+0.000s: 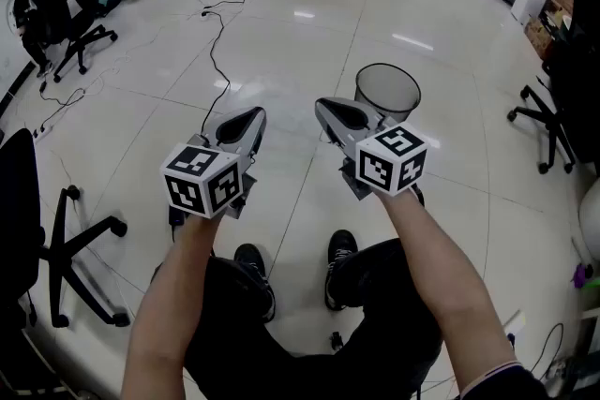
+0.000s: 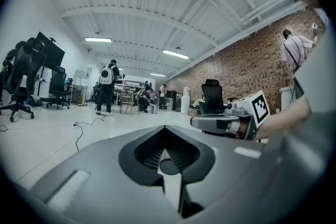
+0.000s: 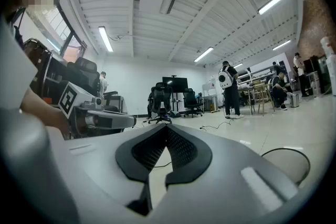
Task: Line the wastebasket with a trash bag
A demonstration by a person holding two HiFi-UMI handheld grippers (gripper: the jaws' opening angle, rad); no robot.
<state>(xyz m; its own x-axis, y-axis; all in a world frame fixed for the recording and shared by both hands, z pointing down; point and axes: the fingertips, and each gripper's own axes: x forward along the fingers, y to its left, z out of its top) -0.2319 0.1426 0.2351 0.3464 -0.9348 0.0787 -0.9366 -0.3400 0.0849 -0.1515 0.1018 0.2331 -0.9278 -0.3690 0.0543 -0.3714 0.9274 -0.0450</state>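
From the head, looks steeply down on the left gripper (image 1: 261, 113), the right gripper (image 1: 322, 105) and the wastebasket (image 1: 387, 90) just beyond on the floor (image 1: 309, 42). From the left gripper, looks level and low across the room, the right gripper near at right. From the right gripper, likewise, the left gripper at left. Common to both gripper views: the far person with a backpack (image 2: 107, 81).

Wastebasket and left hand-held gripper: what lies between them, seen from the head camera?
In the head view, the right hand-held gripper hangs between the left hand-held gripper and the wastebasket; apart from it, only bare white floor shows.
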